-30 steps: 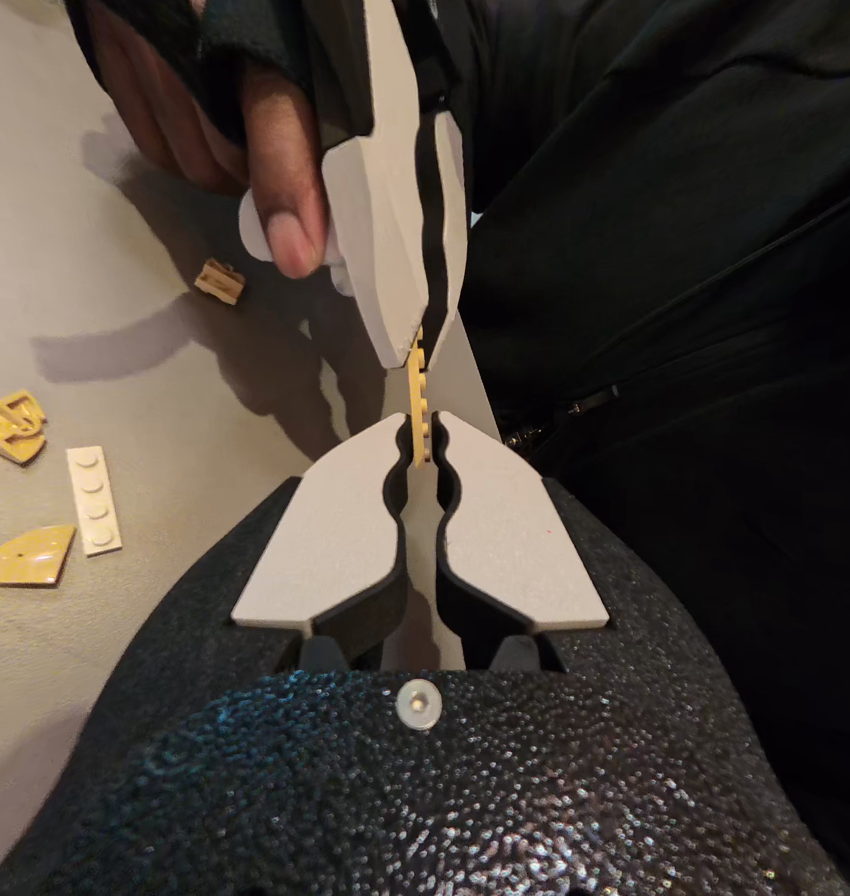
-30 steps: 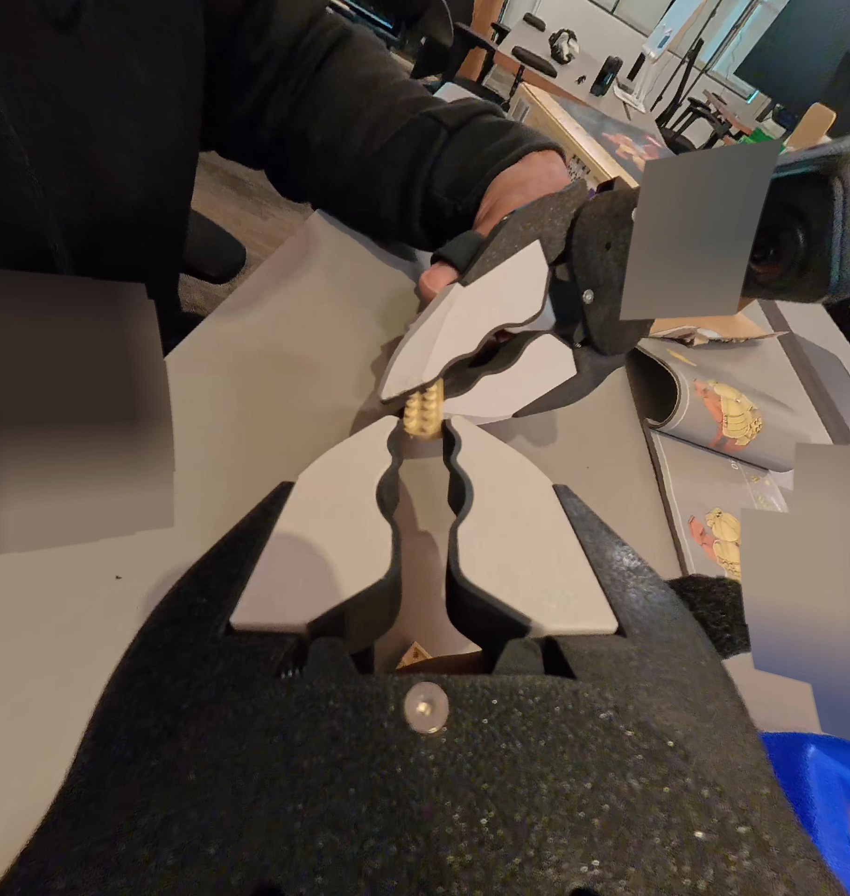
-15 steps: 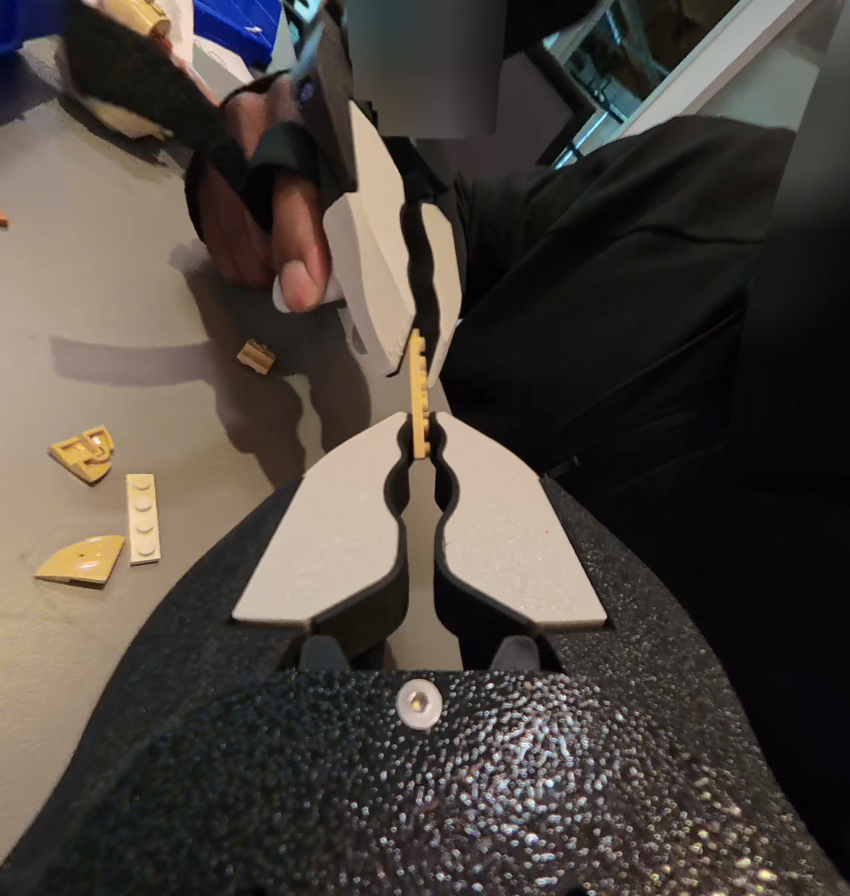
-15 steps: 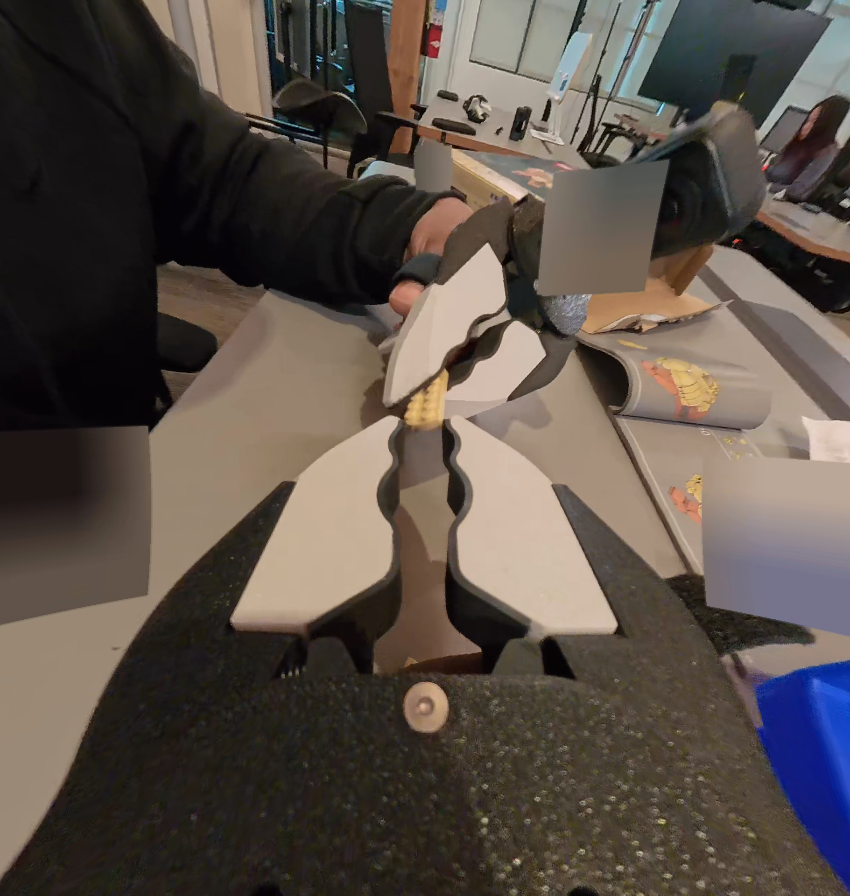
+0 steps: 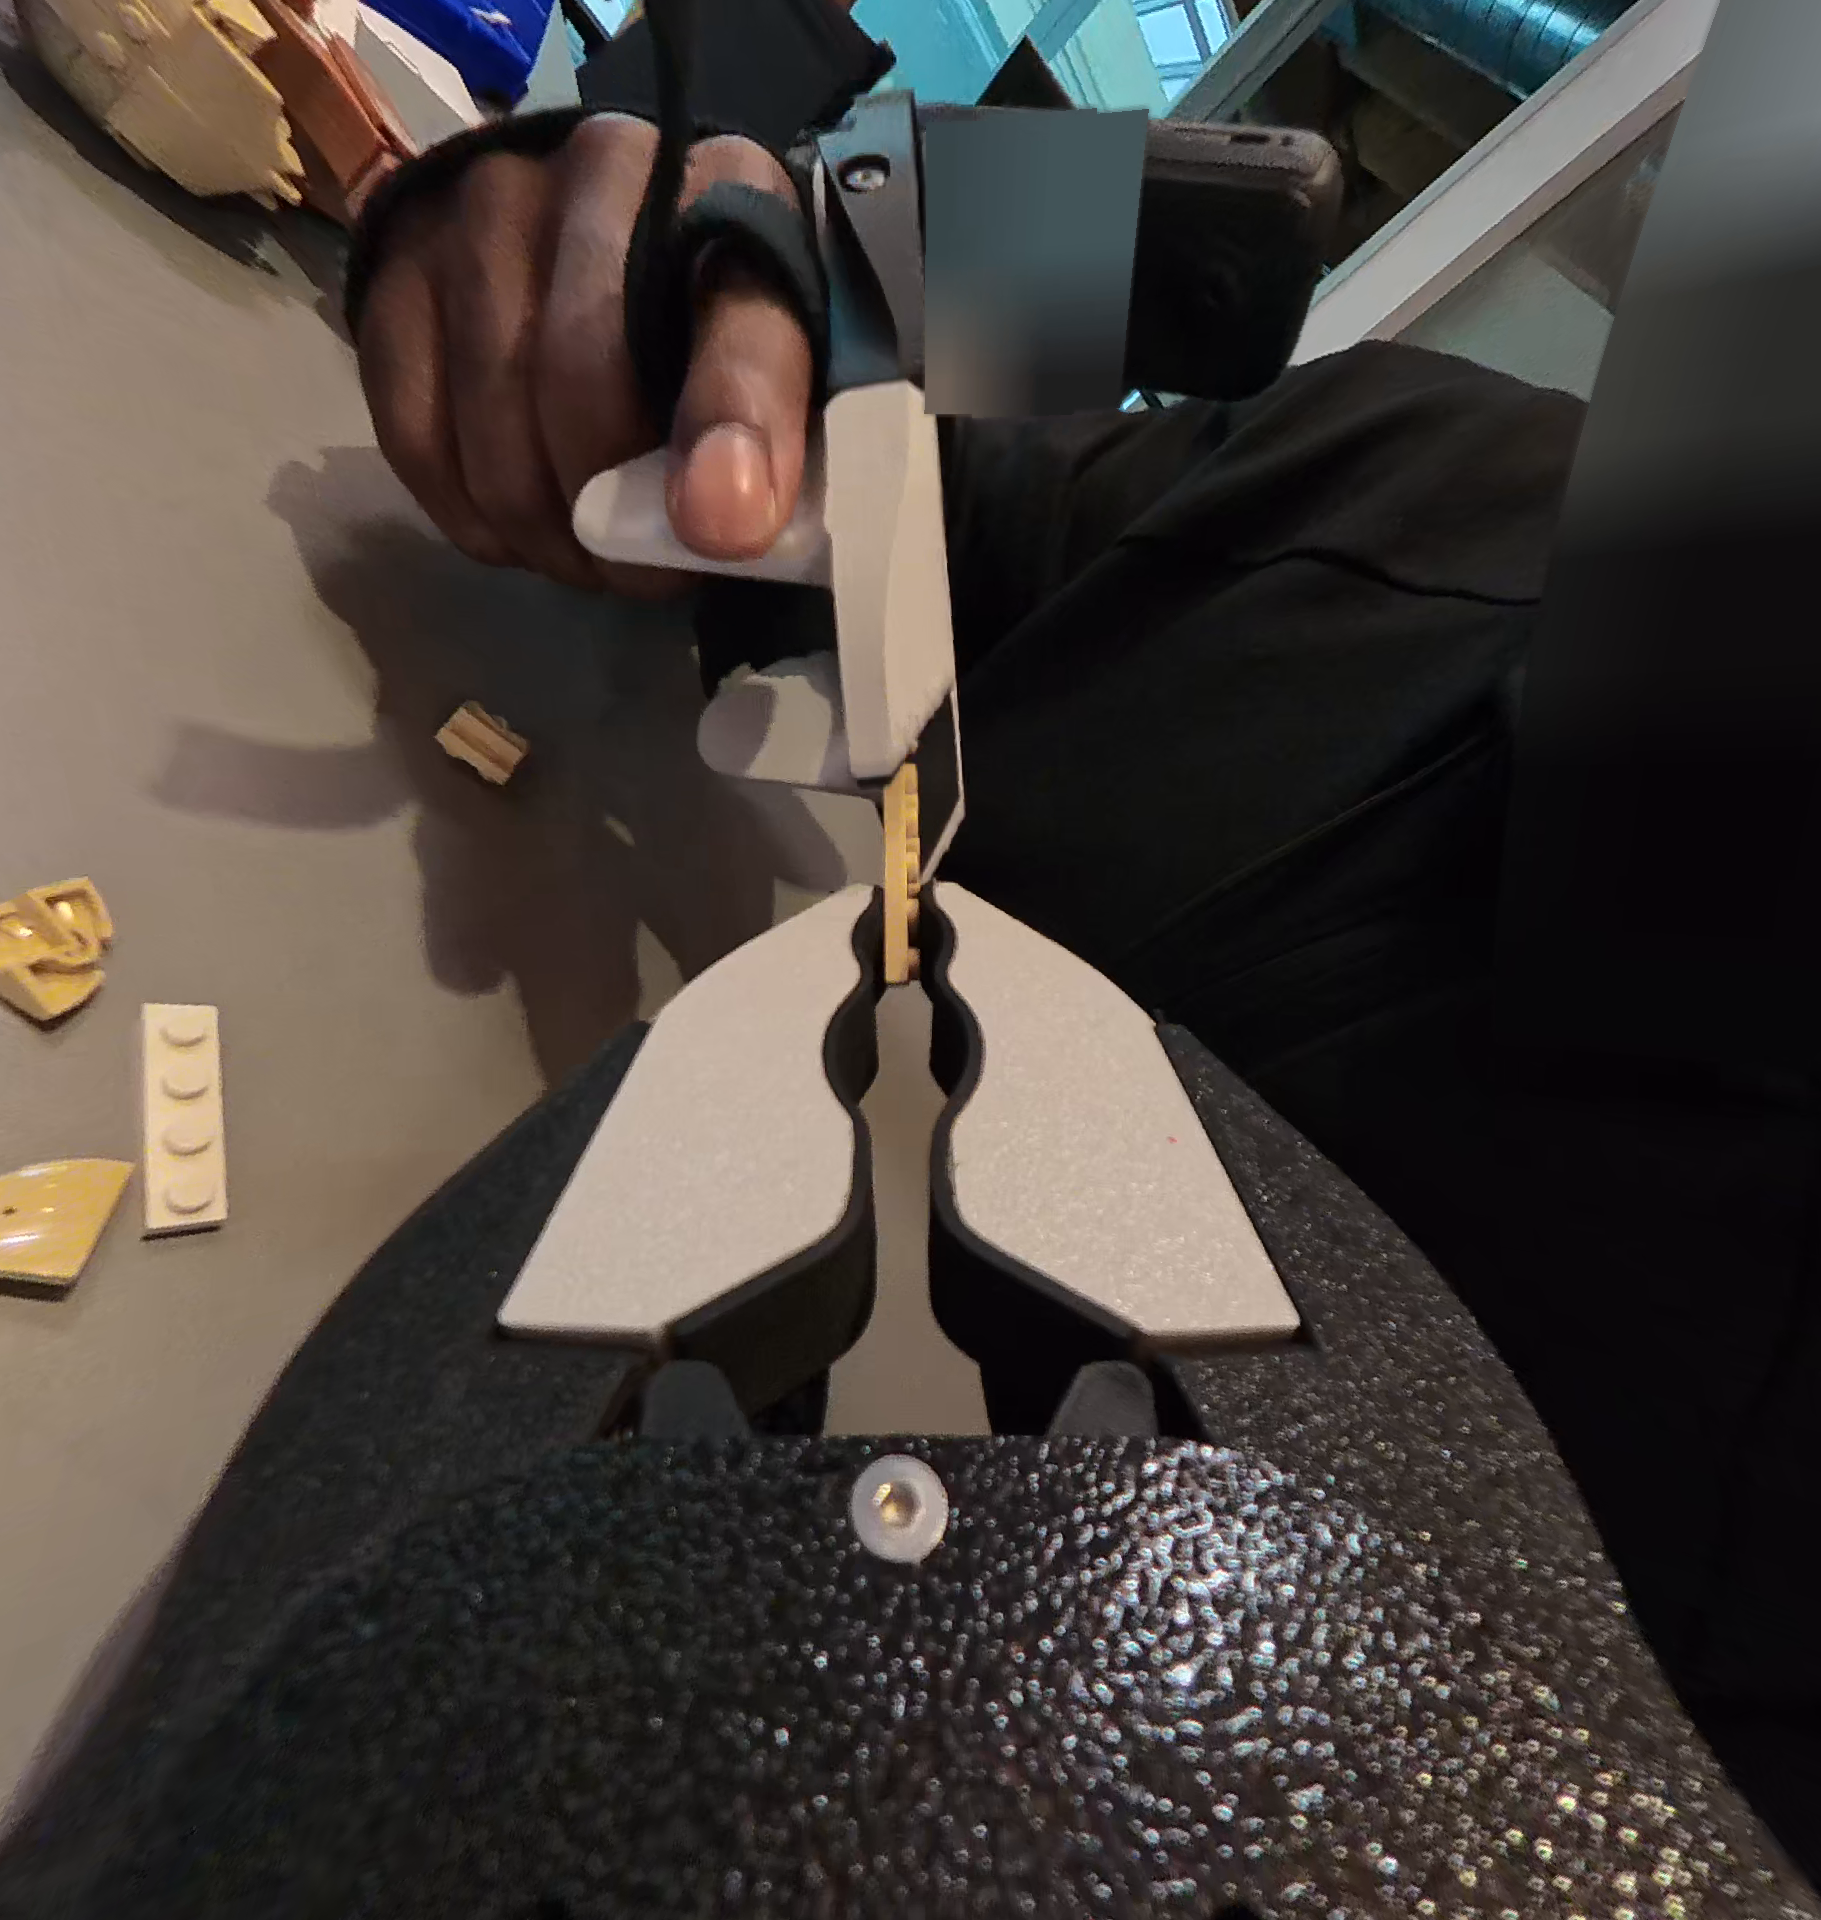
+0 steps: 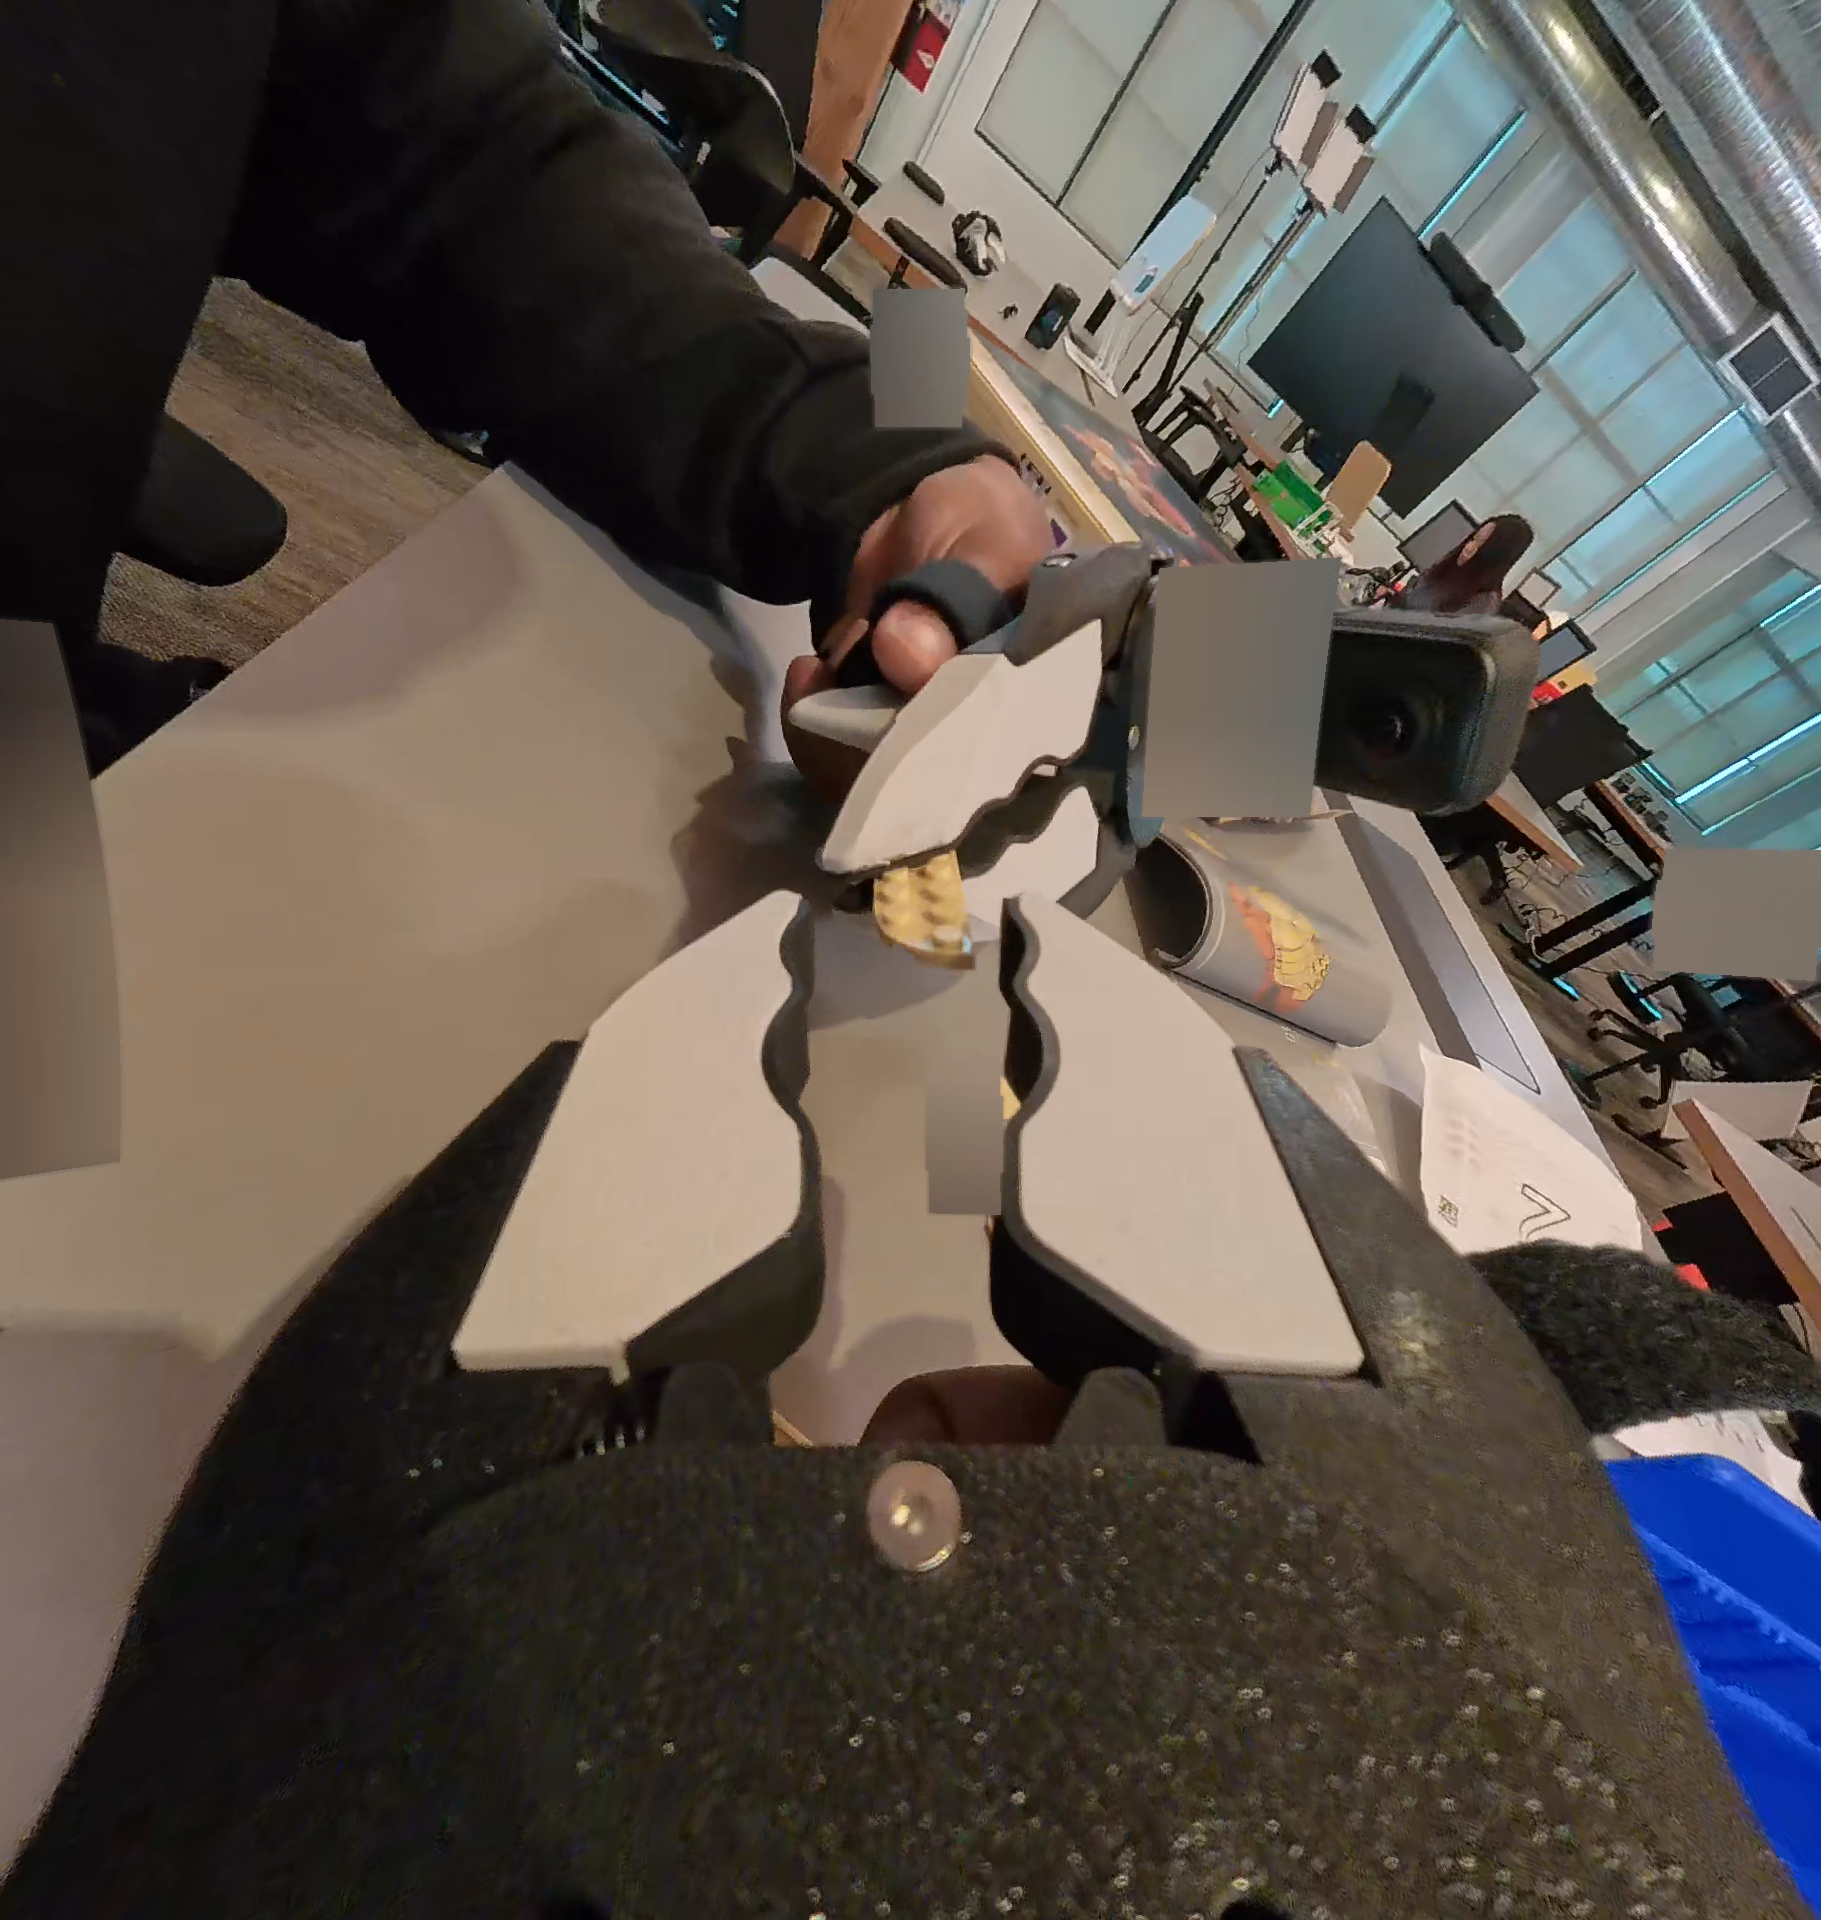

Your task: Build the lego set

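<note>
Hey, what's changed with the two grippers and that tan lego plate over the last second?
The right gripper has opened its jaws and let go of the tan plate; a second ago they were nearly closed on its end. Both grippers tilted upward. The left gripper stays shut on the plate, and the loose pieces lie as before.

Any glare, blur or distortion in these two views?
Left wrist view: glare speckles the left gripper's black housing, hard shadows fall on the table, edges bend. Right wrist view: background tilts and curves, table corner looks smeared.
</note>
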